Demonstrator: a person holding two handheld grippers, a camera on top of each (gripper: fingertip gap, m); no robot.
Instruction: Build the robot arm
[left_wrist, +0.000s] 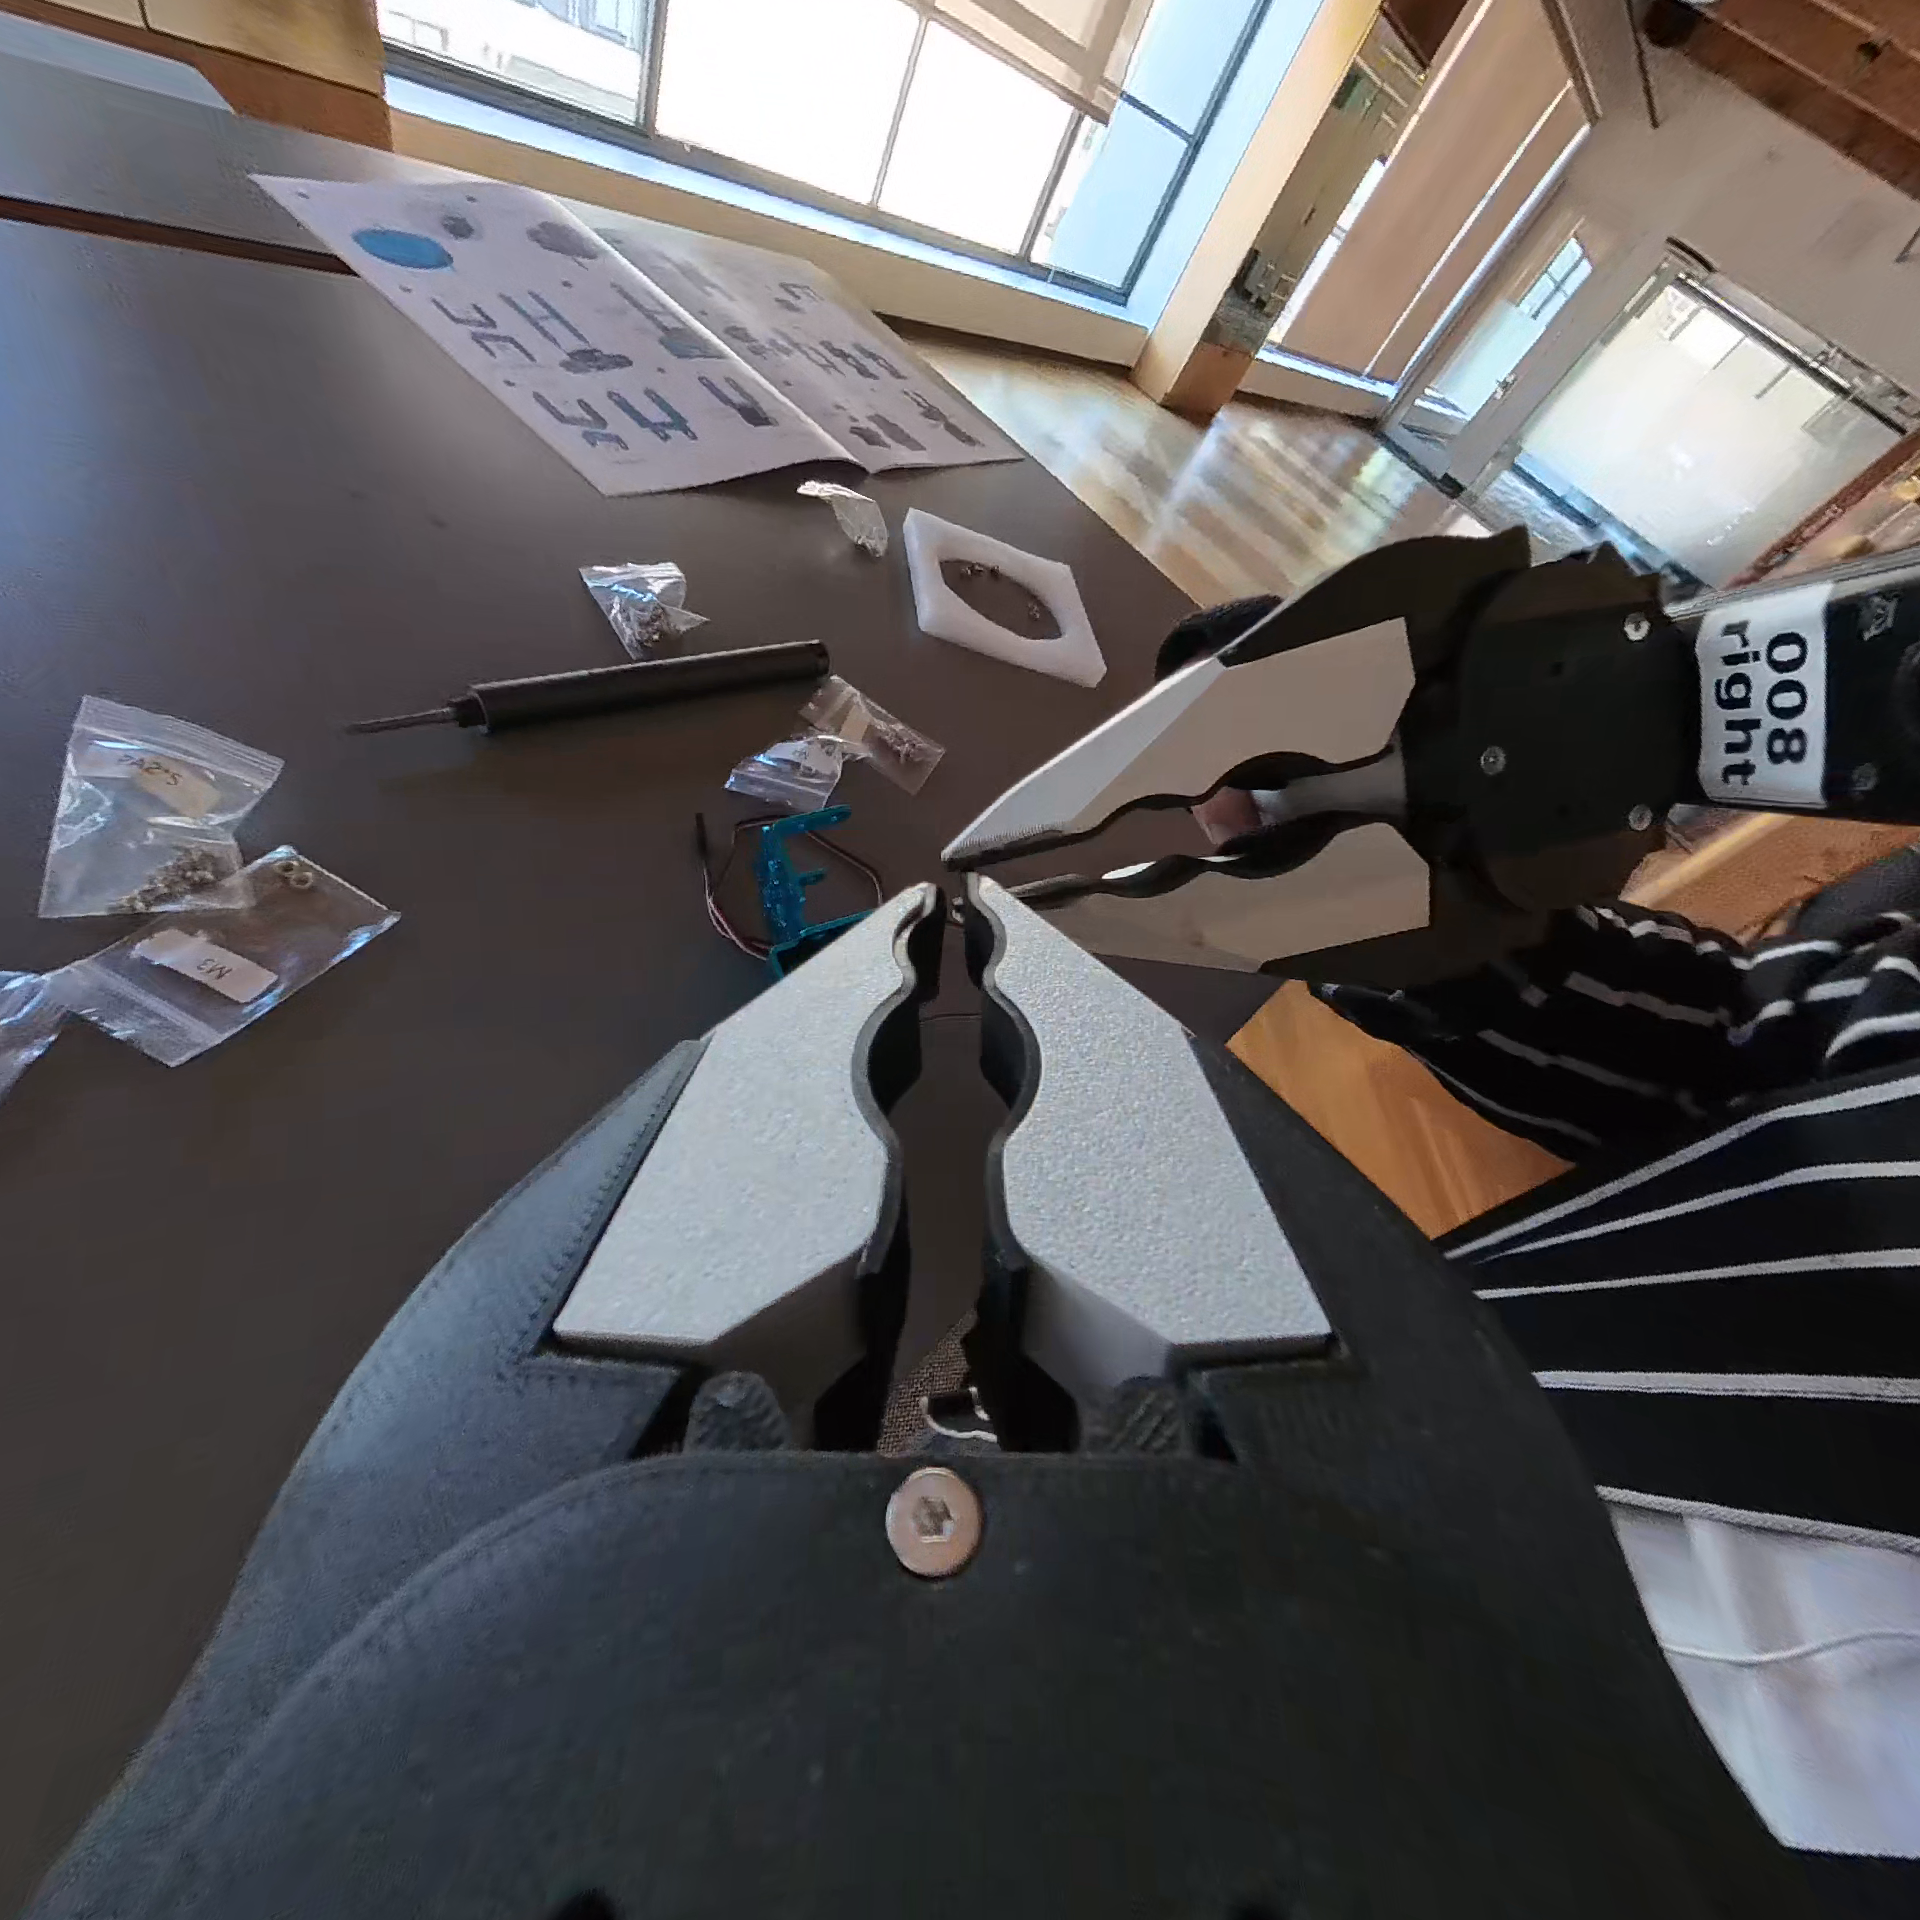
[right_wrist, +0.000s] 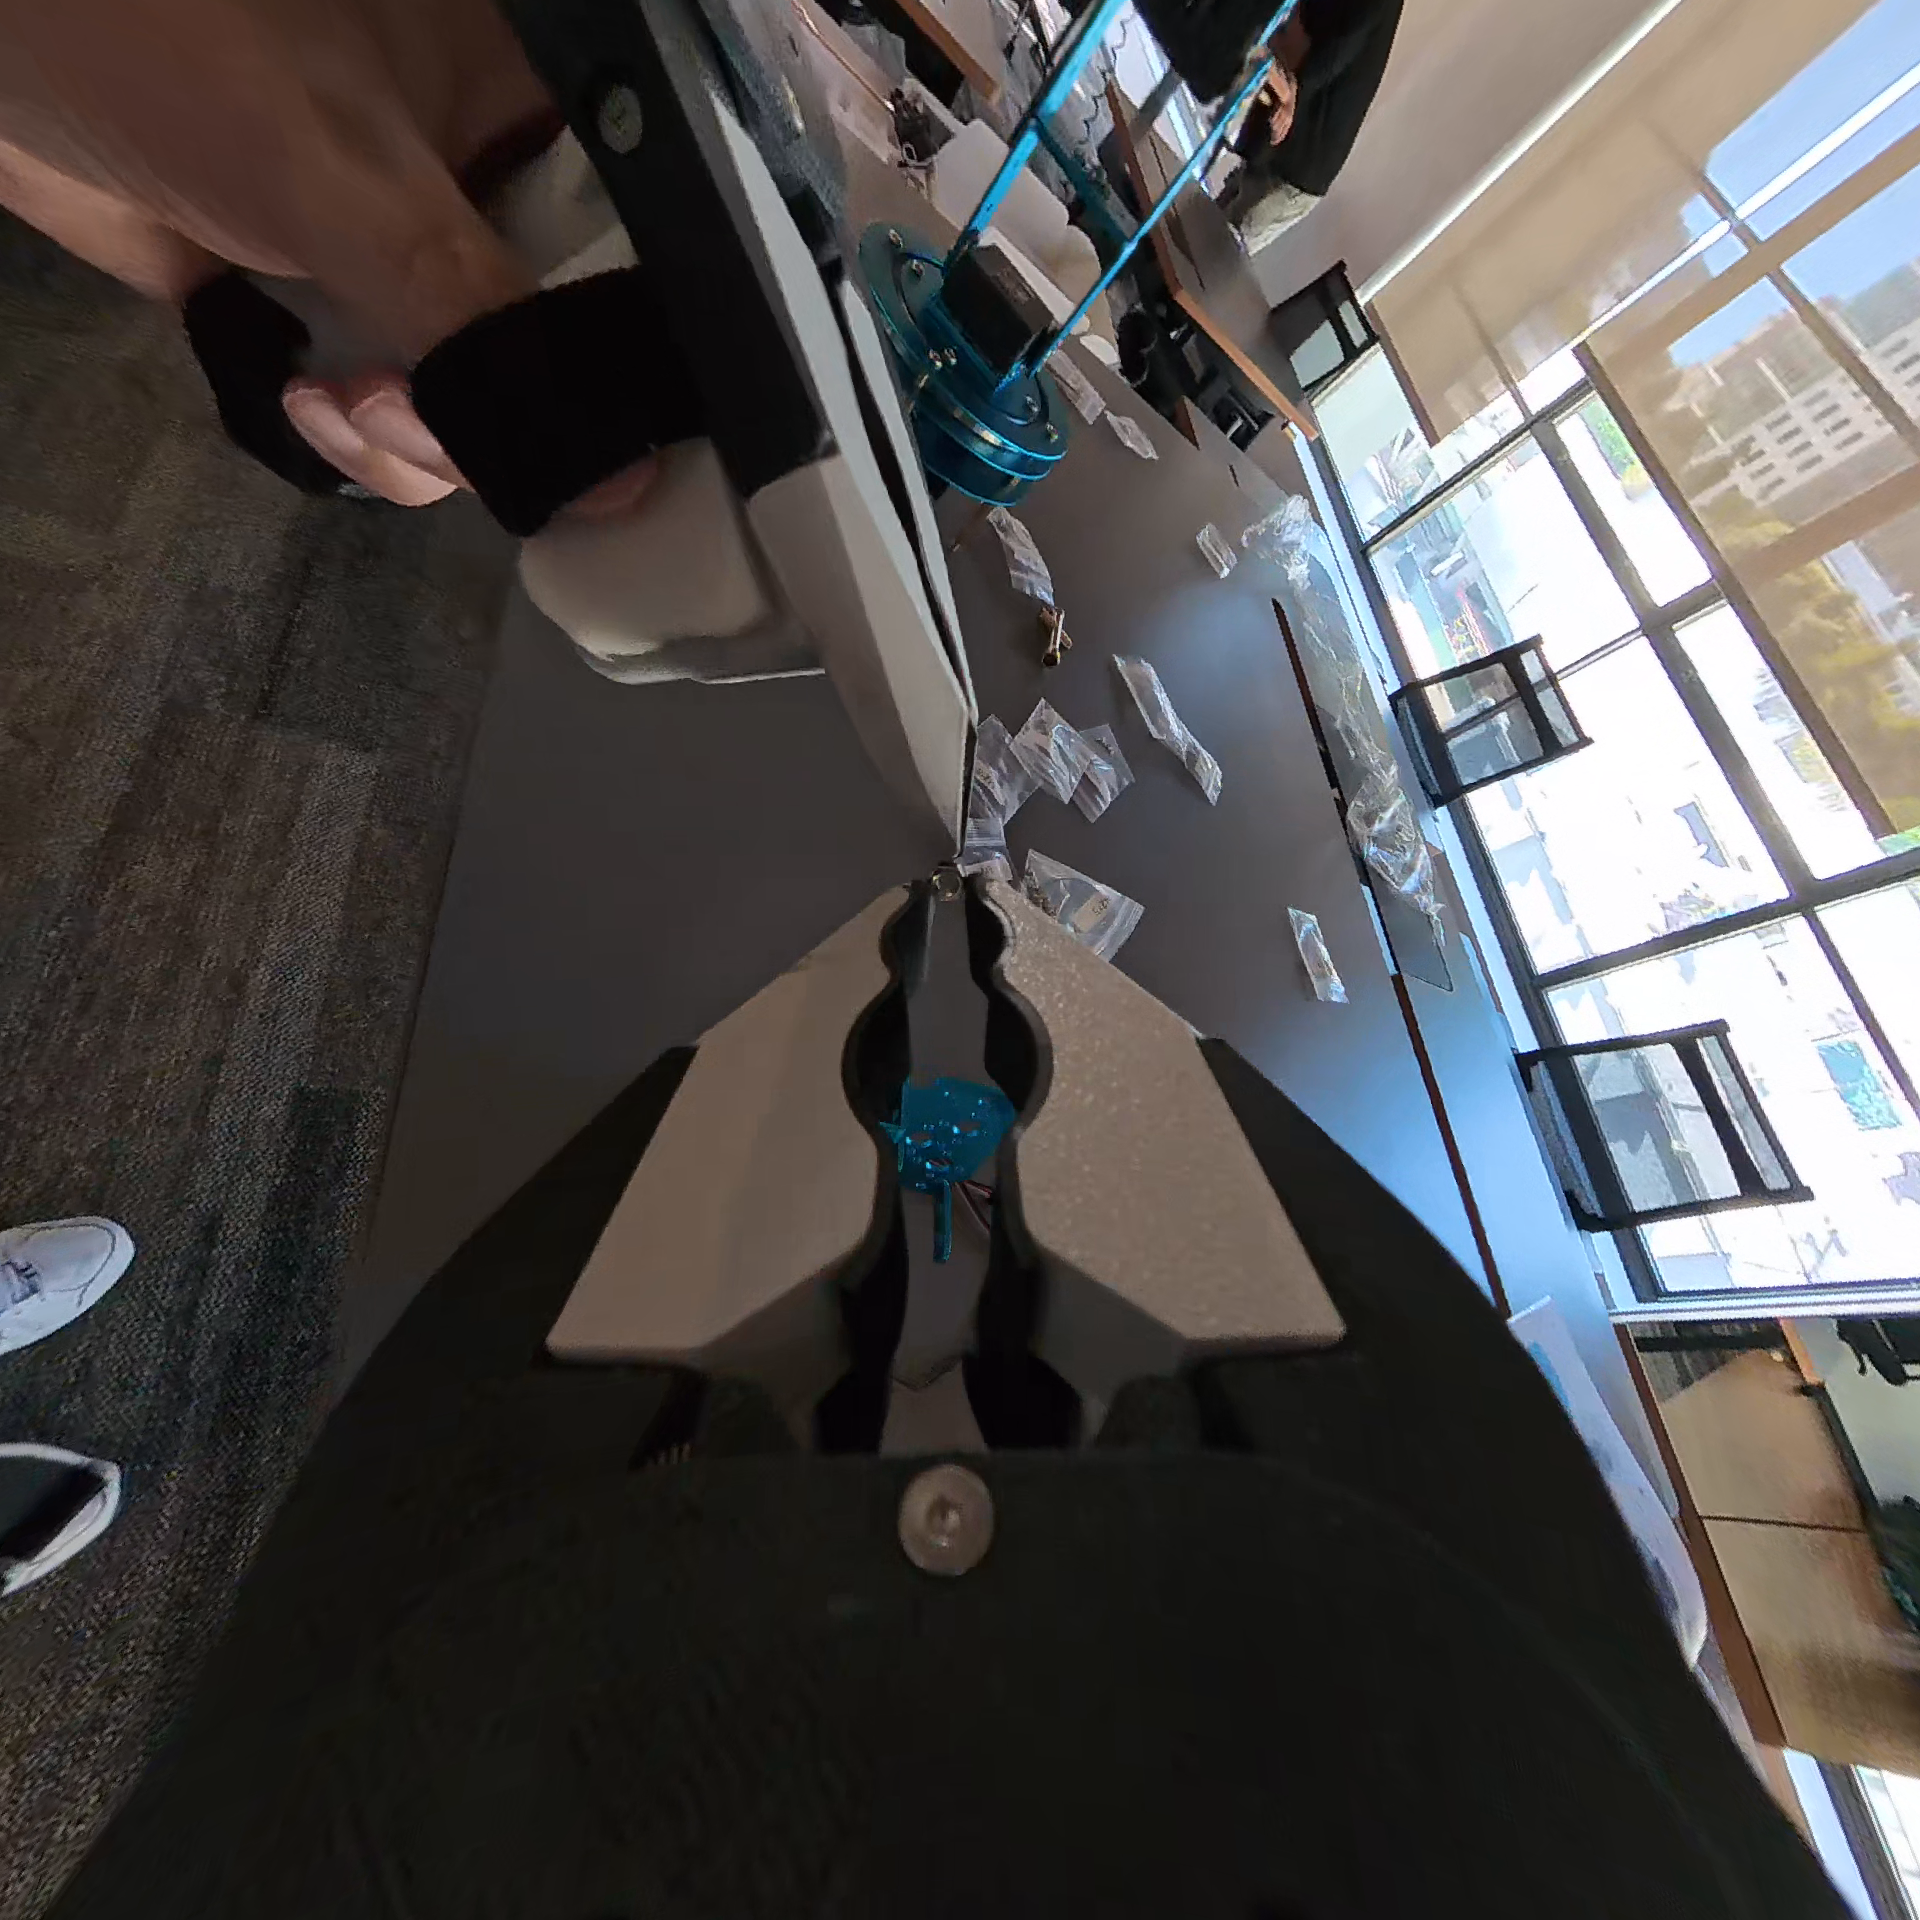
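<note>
Left hand-held gripper (left_wrist: 954, 902): held above the dark worktop (left_wrist: 312, 1091), jaws drawn nearly together with only a thin slit at the tips; whether anything is pinched there cannot be told from its own view.
Right hand-held gripper (right_wrist: 948, 881): comes in from the right of the left wrist view (left_wrist: 961, 854), tip to tip with the left one; jaws narrowed onto a small metal part (right_wrist: 945, 881), possibly a nut, at the very tips.
Meeting point: in the right wrist view the left hand-held gripper (right_wrist: 961, 831) points down onto that same small part, so both tips touch or almost touch it.
Blue bracket (left_wrist: 784, 883): anodised metal piece with thin wires, lying on the worktop just beyond and below the tips; seen through the right jaws too (right_wrist: 940, 1132).
Screwdriver (left_wrist: 623, 686): dark, lying flat farther out.
Plastic bags (left_wrist: 156, 800): small clear zip bags of hardware, scattered left and beyond the bracket.
Foam frame (left_wrist: 1003, 592): white, with a few small parts inside its opening.
Instruction sheet (left_wrist: 623, 332): open, at the far side.
Blue turntable assembly (right_wrist: 982, 405): farther along the worktop, with upright blue rails.
</note>
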